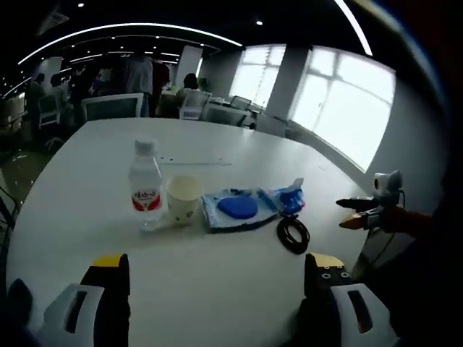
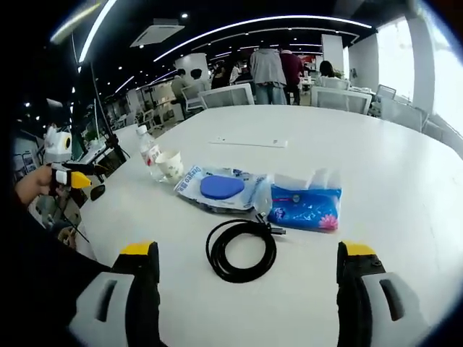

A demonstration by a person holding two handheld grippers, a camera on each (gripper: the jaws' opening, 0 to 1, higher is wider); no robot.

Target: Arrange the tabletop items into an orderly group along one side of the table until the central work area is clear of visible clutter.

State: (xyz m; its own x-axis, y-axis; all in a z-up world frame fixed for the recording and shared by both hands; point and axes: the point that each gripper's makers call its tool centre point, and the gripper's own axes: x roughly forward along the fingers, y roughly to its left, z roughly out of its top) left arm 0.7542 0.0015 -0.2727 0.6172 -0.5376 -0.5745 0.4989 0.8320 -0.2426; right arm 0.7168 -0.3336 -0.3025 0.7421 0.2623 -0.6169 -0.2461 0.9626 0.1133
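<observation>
Left gripper (image 1: 217, 278) jaws stood wide apart at the bottom of the left gripper view, nothing between them; only the yellow-capped tips and grey bodies showed, the rest cut off. Right gripper (image 2: 247, 271) was the same in the right gripper view: jaws spread, holding nothing.

Hard to read: the print on the water bottle (image 1: 145, 186) label was too small (red band only), and the marks on the paper cup (image 1: 183, 198) were a blur. Something pale lay at the bottle's base, could not tell what. People and chairs beyond the table (image 1: 239, 289) were dim and small.

All items sat on the white table ahead of the left gripper, in a rough row across its view. Bottle: clear, white cap, upright, ahead and left of the jaws. Cup: white, upright, open mouth up, just beside the bottle on its right. Next right, a flat wipes pack (image 1: 242, 209) with a blue oval lid, long axis running along the row. The blue tissue pack (image 1: 291, 196) sat at its far-right end, partly hidden behind it; in the right gripper view its white tissue stuck up from the top. A black cable (image 1: 293, 234) lay coiled in a loop (flat on the table), nearest the jaws, ahead-right.

In the right gripper view the coil lay directly ahead between the jaws, plug end pointing toward the tissue pack.
</observation>
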